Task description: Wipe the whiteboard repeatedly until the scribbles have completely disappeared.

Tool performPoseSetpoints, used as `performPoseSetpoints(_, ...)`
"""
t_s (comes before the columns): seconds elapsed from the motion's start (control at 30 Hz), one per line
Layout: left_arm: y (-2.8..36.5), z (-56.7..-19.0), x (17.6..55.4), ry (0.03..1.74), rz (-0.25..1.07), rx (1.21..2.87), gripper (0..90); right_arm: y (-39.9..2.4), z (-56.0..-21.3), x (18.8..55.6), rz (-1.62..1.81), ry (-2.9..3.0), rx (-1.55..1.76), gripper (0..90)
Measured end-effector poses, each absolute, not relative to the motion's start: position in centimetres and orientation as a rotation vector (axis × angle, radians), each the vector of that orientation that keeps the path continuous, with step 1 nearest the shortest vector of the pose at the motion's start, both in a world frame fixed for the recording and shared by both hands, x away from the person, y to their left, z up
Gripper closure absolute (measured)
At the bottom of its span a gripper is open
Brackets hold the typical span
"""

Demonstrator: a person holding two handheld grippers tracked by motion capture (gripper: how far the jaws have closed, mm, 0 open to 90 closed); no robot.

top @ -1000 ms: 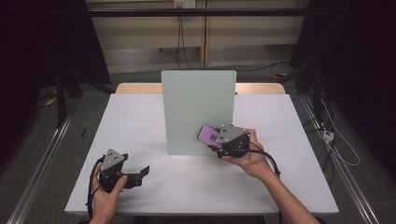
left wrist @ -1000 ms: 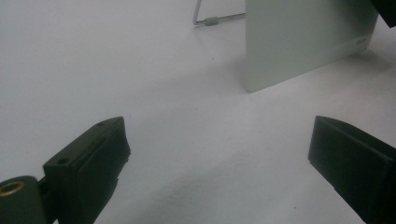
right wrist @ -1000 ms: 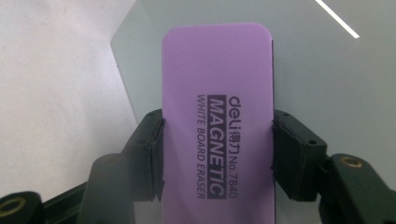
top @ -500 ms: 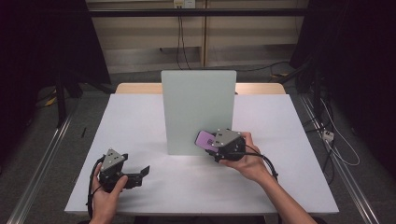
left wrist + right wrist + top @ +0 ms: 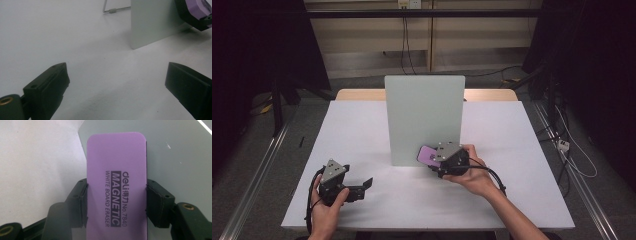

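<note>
Item: purple whiteboard eraser [image 5: 116, 192], printed "MAGNETIC WHITE BOARD ERASER", held w/ printed face toward the right gripper view's camera.

Holder: right gripper [image 5: 438, 159], jaws closed on the eraser's two long sides, roughly mid-length; top half of eraser sticks out past the jaws. Grip looks square, no tilt visible.

Location: low at the front face of the upright pale-green board [image 5: 423, 117], near its bottom right corner. In the right gripper view the board fills the background behind the eraser; whether the eraser's hidden side touches the board can't be told.

Left gripper [image 5: 362, 186]: jaws wide apart, nothing between them, parked on the white table [image 5: 522, 150] well apart from the board, pointed toward it.

Other: wire stand foot [image 5: 113, 10] at the board's far edge, seen in the left gripper view.

Status (judged): pick-up done, eraser brought to the board. No marks readable on the board, so wiping vs. sticking the eraser on can't be settled. Left: contact w/ board face, then the stroke or release.
</note>
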State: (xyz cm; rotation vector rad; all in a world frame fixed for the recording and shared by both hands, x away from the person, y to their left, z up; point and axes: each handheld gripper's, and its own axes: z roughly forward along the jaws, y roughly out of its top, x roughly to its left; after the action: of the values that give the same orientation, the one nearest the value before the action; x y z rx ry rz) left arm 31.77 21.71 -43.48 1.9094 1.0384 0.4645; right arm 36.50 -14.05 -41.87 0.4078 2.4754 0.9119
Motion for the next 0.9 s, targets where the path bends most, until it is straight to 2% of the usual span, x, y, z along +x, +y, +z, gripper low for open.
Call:
performPoseSetpoints(0.4, 21.9, -43.4, 31.8, 1.043, 0.465, 1.910, 5.0, -13.7, -41.7, 36.7, 0.923, 2.475, 0.397, 41.7)
performPoseSetpoints(0.9, 21.9, -43.4, 31.8, 1.045, 0.464, 1.899, 5.0, -16.9, -35.2, 38.3, 0.991, 2.267, 0.473, 41.7)
